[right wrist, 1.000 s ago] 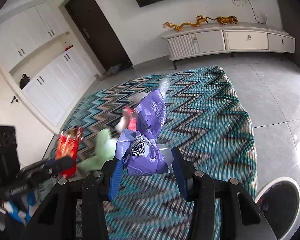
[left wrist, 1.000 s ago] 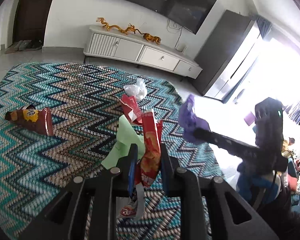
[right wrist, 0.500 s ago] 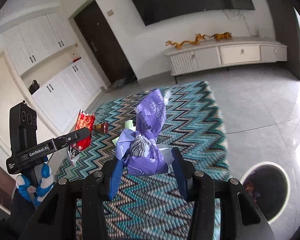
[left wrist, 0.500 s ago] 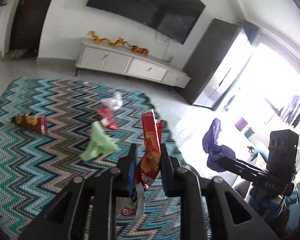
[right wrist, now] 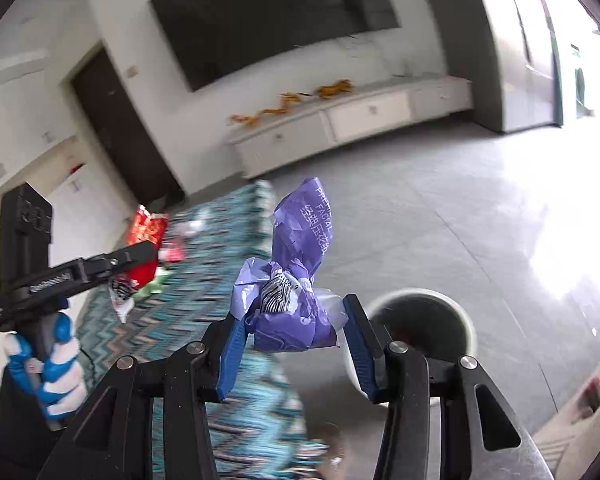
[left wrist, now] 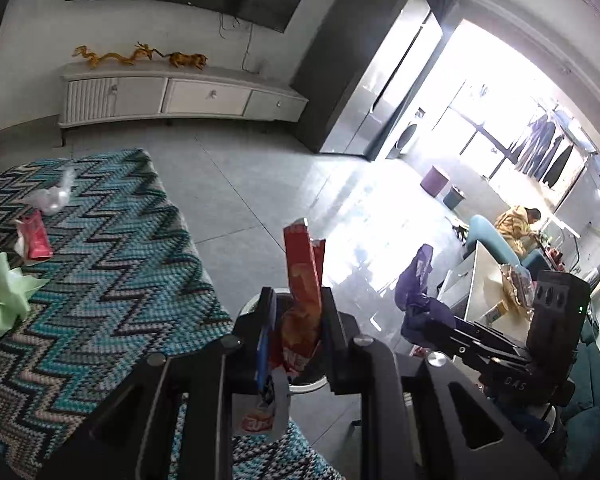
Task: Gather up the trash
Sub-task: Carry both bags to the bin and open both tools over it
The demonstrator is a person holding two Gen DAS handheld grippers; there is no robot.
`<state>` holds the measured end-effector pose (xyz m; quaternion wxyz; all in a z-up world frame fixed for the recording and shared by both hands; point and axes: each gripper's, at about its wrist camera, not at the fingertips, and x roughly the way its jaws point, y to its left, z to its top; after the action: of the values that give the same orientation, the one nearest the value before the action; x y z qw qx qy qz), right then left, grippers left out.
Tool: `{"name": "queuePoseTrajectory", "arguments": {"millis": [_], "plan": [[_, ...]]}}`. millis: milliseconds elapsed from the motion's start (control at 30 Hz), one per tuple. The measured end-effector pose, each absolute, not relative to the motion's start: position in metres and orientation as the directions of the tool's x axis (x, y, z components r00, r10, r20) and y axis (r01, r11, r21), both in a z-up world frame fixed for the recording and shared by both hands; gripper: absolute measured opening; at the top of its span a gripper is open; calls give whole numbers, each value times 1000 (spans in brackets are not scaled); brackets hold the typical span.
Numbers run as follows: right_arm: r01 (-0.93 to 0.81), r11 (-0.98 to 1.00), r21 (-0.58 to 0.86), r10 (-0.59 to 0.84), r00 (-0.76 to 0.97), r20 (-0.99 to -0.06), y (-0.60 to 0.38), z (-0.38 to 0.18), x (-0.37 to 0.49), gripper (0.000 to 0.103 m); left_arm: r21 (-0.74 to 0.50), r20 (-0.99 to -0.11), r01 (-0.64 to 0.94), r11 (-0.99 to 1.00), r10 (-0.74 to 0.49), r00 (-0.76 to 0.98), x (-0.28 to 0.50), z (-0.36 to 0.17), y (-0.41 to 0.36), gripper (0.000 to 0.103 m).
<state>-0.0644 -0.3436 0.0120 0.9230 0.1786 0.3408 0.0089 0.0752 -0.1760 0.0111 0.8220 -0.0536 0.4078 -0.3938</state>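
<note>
From the left wrist camera, my left tongs [left wrist: 296, 320] are clamped on a red snack wrapper [left wrist: 302, 280], held upright directly over the white-rimmed bin [left wrist: 284, 384] at the edge of the zigzag rug [left wrist: 100, 280]; more litter, including a green paper scrap [left wrist: 10, 300], lies on the rug. From the right wrist camera, my right tongs [right wrist: 292, 336] grip a crumpled purple wrapper [right wrist: 296, 280] just beside the bin [right wrist: 420, 320]. I judge this the drop-off step: next, open over the bin.
</note>
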Motion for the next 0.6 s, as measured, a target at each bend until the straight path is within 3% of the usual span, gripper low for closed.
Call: {"name": "queuePoseTrajectory", "arguments": {"millis": [433, 533, 600], "plan": [[284, 893, 348, 106, 620, -777, -427, -105, -6, 50, -401, -771, 619, 675, -614, 170, 122, -85, -323, 24], [312, 887, 341, 94, 600, -795, -440, -121, 4, 52, -427, -780, 605, 672, -612, 129, 133, -103, -338, 36], [324, 882, 343, 96, 589, -803, -444, -128, 10, 60, -434, -783, 594, 677, -610, 123, 138, -111, -343, 44]]}}
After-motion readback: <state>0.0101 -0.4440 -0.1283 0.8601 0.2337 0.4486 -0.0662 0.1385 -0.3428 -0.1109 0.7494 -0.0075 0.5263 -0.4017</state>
